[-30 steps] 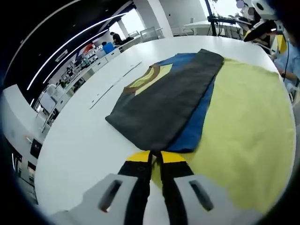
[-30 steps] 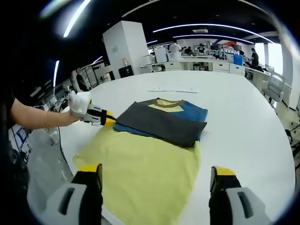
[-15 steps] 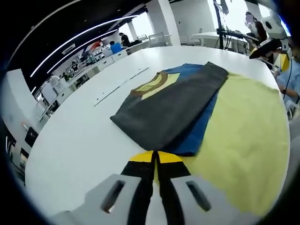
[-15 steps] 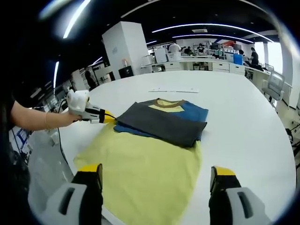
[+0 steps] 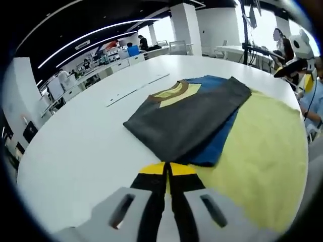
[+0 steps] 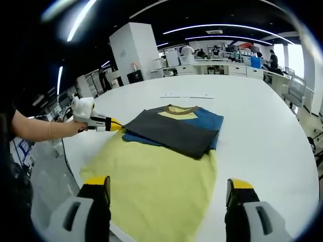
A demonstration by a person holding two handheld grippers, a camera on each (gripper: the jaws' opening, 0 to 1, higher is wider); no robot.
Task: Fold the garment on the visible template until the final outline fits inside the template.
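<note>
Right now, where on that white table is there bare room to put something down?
Bare white table lies right of the folded shirt and beyond its brown collar, up to the thin paper strips. The near side is crowded: the yellow template cloth, with the left gripper at the shirt's corner.

The white surface (image 6: 262, 131) lay bare and wide on the far side of the folded garment (image 6: 174, 130) and off to its right, giving open passage there. The yellow template (image 6: 156, 184) spread flat between the right tool (image 6: 169, 194) and the garment, no barrier to a low approach. The left tool (image 6: 115, 124) hung just beside the garment's left corner, its holder's arm (image 6: 35, 128) crossing that side.
</note>
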